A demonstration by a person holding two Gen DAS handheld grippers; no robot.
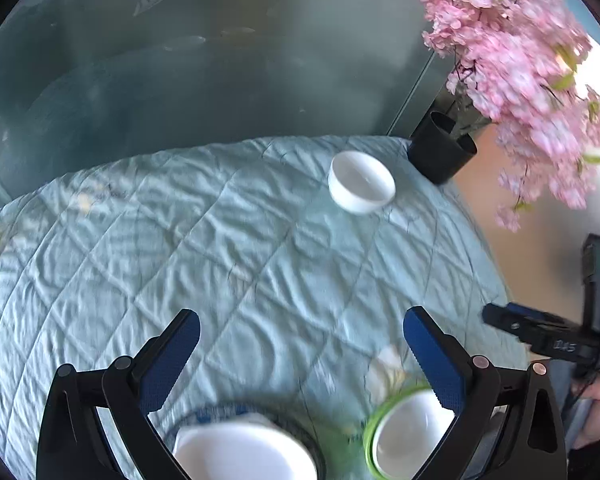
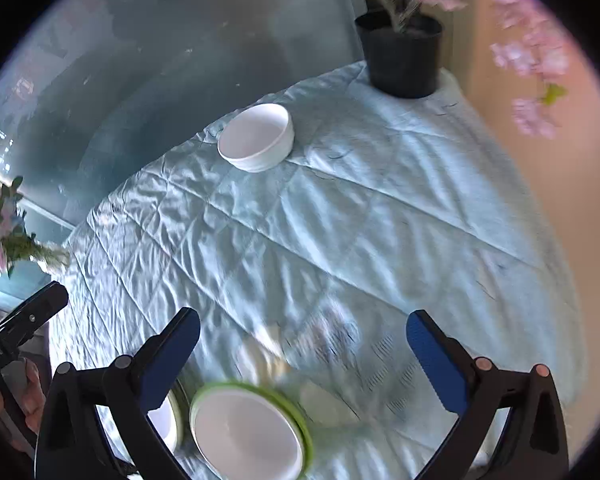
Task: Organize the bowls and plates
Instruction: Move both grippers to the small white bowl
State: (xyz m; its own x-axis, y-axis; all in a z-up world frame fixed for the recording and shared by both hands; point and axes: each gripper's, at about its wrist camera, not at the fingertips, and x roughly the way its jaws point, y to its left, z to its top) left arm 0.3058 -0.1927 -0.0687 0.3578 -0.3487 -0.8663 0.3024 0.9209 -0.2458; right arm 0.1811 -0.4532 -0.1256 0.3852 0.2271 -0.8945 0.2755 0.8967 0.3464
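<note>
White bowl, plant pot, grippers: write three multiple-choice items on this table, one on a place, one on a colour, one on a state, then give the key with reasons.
1. Where does the plain white bowl stand?
A. On the quilted cloth, near the black pot
B. Inside the black pot
C. Between the right gripper's jaws

2. What colour is the rim of the dish nearest the right gripper?
A. Red
B. Green
C. Black

3. How do the jaws of the left gripper stand?
A. Shut on a bowl
B. Shut on nothing
C. Open, holding nothing

Key:
1 A, the bowl sits alone on the cloth by the far edge, a short way from the pot.
2 B, a green band rings its white inside.
3 C, the blue pads stand wide apart with only cloth between them.
</note>
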